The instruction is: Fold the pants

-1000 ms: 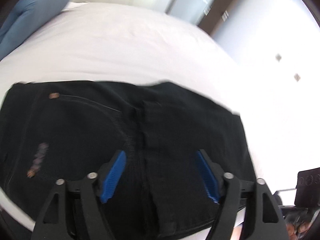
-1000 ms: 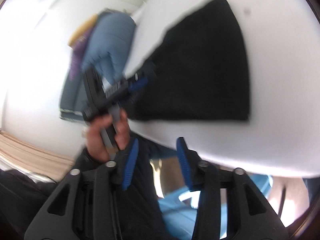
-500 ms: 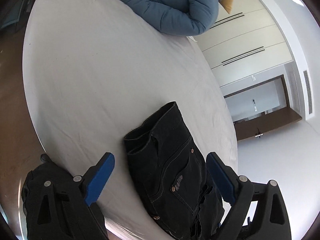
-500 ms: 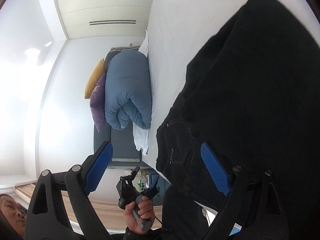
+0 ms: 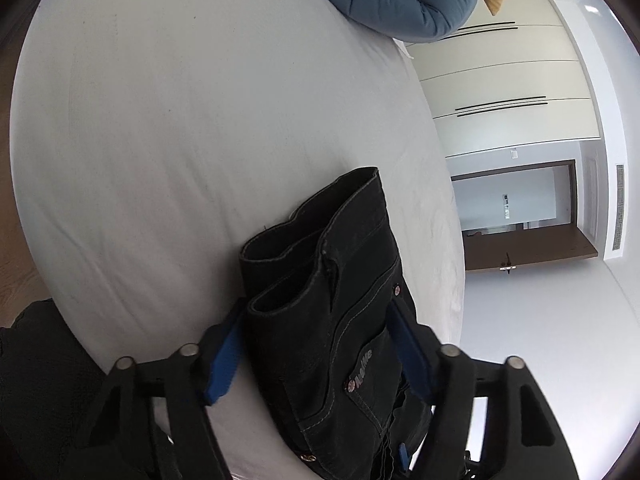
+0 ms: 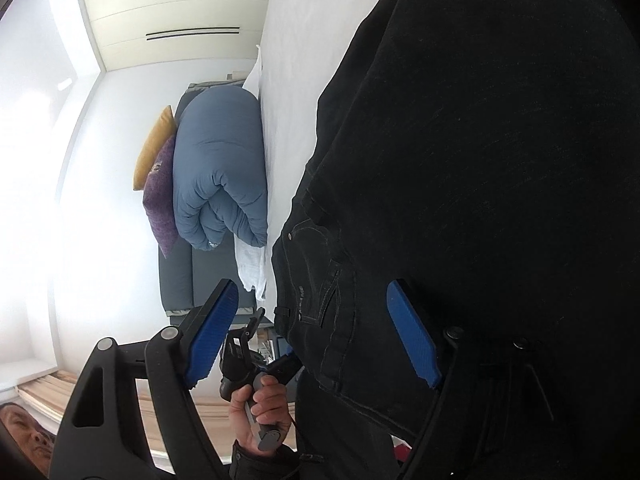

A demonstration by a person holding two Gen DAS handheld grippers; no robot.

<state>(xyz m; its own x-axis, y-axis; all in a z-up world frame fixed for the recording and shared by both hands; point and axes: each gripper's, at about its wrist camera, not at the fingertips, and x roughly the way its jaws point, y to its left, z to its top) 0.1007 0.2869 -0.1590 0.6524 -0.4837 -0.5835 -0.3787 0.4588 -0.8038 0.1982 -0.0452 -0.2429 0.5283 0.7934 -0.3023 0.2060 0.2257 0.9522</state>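
Black jeans lie folded in a thick stack on the white bed, near its edge. My left gripper is rolled on its side with its jaws closing. The stack fills the gap, one blue pad meets the underside fold and the other lies on top. In the right wrist view the pants fill the right half. My right gripper is closing too. One pad lies over the denim and the other pad hangs clear of the bed edge. A hand holds the left gripper below.
A rolled blue duvet with a yellow pillow and a purple pillow sits at the head of the bed. White wardrobe doors and a dark doorway stand beyond. Wooden floor lies past the bed edge.
The left gripper rolled onto its side, dropped to the stack's edge and narrowed around it. The right gripper widened, came closer to the pants, then began narrowing over their edge.
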